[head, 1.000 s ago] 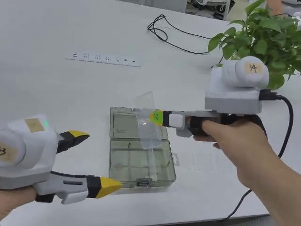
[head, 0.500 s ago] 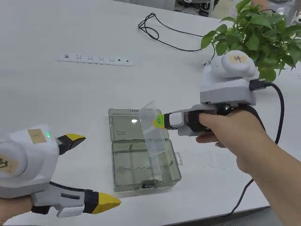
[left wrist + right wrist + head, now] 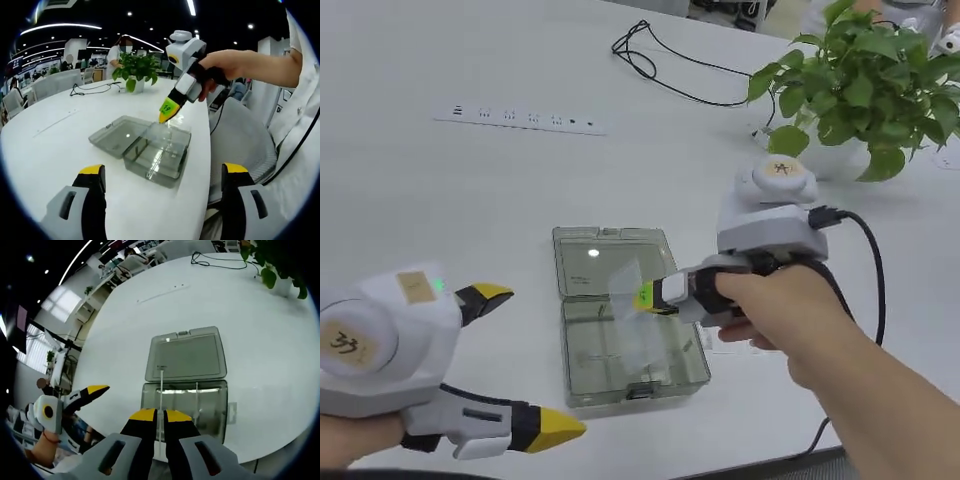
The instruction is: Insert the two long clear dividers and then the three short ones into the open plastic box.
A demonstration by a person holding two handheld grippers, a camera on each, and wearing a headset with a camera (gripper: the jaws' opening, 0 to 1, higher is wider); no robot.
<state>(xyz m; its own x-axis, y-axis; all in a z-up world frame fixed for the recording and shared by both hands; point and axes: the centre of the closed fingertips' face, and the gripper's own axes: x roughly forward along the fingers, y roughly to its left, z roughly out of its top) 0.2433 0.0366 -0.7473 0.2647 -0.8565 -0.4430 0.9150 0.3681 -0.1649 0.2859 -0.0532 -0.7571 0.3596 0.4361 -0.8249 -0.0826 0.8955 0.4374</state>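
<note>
The open smoky plastic box (image 3: 582, 345) lies on the white table, its lid (image 3: 605, 262) flat behind the base. My right gripper (image 3: 645, 297) is shut on a long clear divider (image 3: 628, 300), which hangs tilted over the middle of the base, its lower end down in it. In the right gripper view the divider (image 3: 161, 390) runs edge-on from the shut jaws (image 3: 156, 415) along the base (image 3: 212, 405); another thin clear strip (image 3: 196, 392) stands in the base. My left gripper (image 3: 535, 362) is open, left of the box, and holds nothing.
A white power strip (image 3: 520, 118) and a black cable (image 3: 660, 60) lie at the far side. A potted plant (image 3: 860, 90) stands at the back right. The table's front edge runs just below the box. People stand far off in the left gripper view.
My right gripper has come down and towards me with the divider, from above the lid's edge to the box base. The left gripper has stayed open at the left.
</note>
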